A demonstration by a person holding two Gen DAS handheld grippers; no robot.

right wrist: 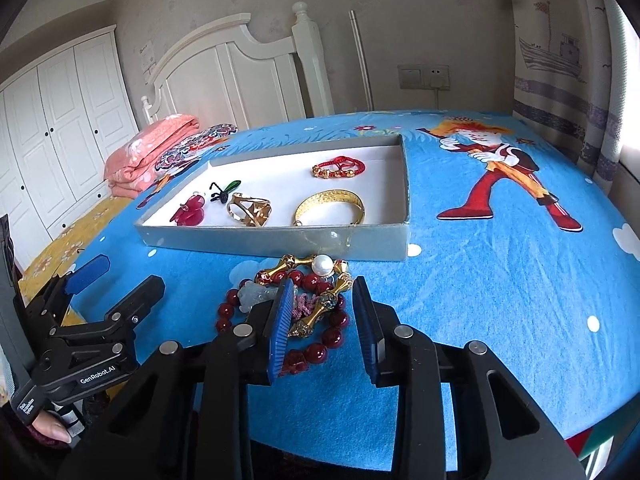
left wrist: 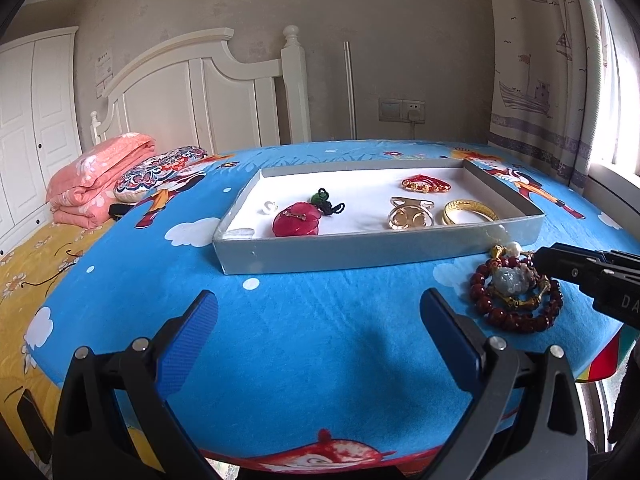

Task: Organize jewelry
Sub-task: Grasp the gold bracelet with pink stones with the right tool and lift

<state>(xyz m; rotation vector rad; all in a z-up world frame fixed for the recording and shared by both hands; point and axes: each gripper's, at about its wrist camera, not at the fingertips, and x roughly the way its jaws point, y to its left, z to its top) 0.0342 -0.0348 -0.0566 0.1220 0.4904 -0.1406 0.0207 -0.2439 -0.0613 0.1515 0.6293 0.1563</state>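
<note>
straddling glossy round red beads [right wrist: 320, 350], ribbed blue right tool [right wrist: 322, 286]

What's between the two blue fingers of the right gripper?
In the right wrist view, part of the jewelry pile lies between the right gripper's fingers: a gold trumpet-shaped bead and dark red beads.

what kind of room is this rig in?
Almost certainly a bedroom: a white headboard against the wall, a folded pink quilt on the yellow-sheeted bed, and a white wardrobe alongside.
</note>
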